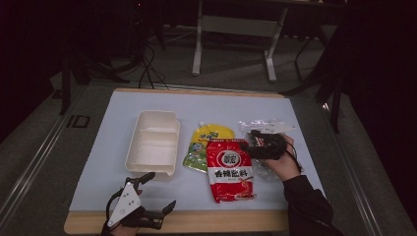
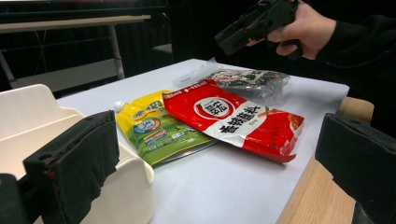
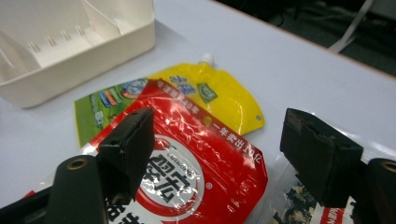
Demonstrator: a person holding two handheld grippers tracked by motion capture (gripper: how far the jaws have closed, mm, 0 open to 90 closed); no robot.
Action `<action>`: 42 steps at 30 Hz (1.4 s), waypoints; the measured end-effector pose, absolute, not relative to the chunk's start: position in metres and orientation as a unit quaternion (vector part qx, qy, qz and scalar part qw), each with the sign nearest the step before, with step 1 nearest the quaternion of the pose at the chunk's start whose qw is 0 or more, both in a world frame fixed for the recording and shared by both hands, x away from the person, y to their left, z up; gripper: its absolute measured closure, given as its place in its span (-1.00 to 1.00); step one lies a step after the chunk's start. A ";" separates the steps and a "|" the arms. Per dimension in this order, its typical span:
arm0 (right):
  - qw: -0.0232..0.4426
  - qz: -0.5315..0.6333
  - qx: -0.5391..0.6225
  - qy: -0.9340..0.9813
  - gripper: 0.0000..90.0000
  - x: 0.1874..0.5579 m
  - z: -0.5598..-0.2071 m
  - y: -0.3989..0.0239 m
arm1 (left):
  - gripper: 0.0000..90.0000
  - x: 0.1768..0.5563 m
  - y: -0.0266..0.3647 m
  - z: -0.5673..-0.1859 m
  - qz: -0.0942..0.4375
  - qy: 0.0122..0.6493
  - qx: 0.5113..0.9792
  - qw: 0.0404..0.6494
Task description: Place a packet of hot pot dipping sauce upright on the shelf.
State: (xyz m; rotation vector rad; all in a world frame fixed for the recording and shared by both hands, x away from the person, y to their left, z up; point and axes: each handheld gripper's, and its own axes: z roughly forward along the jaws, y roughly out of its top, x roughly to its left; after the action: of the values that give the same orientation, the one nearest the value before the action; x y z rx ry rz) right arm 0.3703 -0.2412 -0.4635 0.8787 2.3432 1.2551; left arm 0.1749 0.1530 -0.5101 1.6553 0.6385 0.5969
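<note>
My left claw (image 1: 156, 195) rests wide apart at the bench (image 1: 98, 162) edge, at 7 o'clock from the white box (image 1: 152, 142). The red packet (image 1: 229, 169) lies mid-bench. My right claw (image 1: 255, 145) hangs wide and empty at its 2 o'clock corner.

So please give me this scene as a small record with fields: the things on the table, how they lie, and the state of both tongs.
surface: pale blue table top
container: cream plastic two-compartment tray, empty
pouches: red foil sauce pouch overlapping yellow-green spouted pouch
bag: clear plastic bag with dark contents, right of red pouch
left tongs: open, holding nothing, at near table edge
right tongs: open, above red pouch and clear bag, gripping nothing
</note>
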 end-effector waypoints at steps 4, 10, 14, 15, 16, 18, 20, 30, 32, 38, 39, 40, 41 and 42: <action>0.163 0.433 0.314 0.829 -0.38 0.378 -0.467 -0.241 | -0.98 0.175 0.153 -0.510 0.257 0.275 0.712 0.593; 0.151 0.415 0.325 0.836 -0.29 0.398 -0.478 -0.241 | -0.98 0.175 0.153 -0.510 0.258 0.275 0.714 0.591; 0.148 0.403 0.330 0.841 -0.26 0.406 -0.484 -0.241 | -0.98 0.175 0.153 -0.511 0.258 0.275 0.714 0.590; 0.142 0.399 0.334 0.842 -0.22 0.410 -0.488 -0.241 | -0.98 0.175 0.153 -0.511 0.257 0.275 0.714 0.590; 0.142 0.399 0.334 0.842 -0.22 0.410 -0.488 -0.241 | -0.98 0.175 0.153 -0.511 0.258 0.275 0.714 0.590; 0.134 0.387 0.334 0.849 -0.18 0.416 -0.494 -0.241 | -0.98 0.175 0.153 -0.511 0.258 0.274 0.715 0.589; 0.130 0.379 0.335 0.853 -0.18 0.420 -0.498 -0.240 | -0.98 0.176 0.153 -0.511 0.257 0.274 0.716 0.588; 0.085 0.342 0.349 0.868 -0.09 0.434 -0.516 -0.237 | -0.98 0.175 0.152 -0.512 0.266 0.273 0.721 0.578; 0.077 0.332 0.350 0.872 0.03 0.435 -0.518 -0.236 | -0.98 0.175 0.151 -0.513 0.269 0.272 0.723 0.575; 0.087 0.286 0.326 0.897 0.83 0.432 -0.519 -0.232 | -0.98 0.175 0.152 -0.512 0.269 0.274 0.722 0.576; 0.087 0.286 0.326 0.897 0.83 0.432 -0.519 -0.232 | -0.98 0.175 0.152 -0.512 0.269 0.274 0.722 0.576; 0.091 0.281 0.329 0.897 0.93 0.432 -0.517 -0.232 | -0.98 0.175 0.151 -0.512 0.270 0.273 0.722 0.576; 0.091 0.281 0.329 0.897 0.93 0.432 -0.517 -0.232 | -0.98 0.175 0.151 -0.512 0.270 0.273 0.722 0.576; 0.098 0.277 0.323 0.900 0.95 0.430 -0.514 -0.231 | -0.98 0.175 0.151 -0.512 0.270 0.272 0.723 0.575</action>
State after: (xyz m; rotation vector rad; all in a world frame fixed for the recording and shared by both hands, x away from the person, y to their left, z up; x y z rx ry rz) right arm 0.4304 -0.2308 -0.5140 0.9563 2.6634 0.8196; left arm 0.1746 0.1511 -0.5123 1.6936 0.6383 0.6330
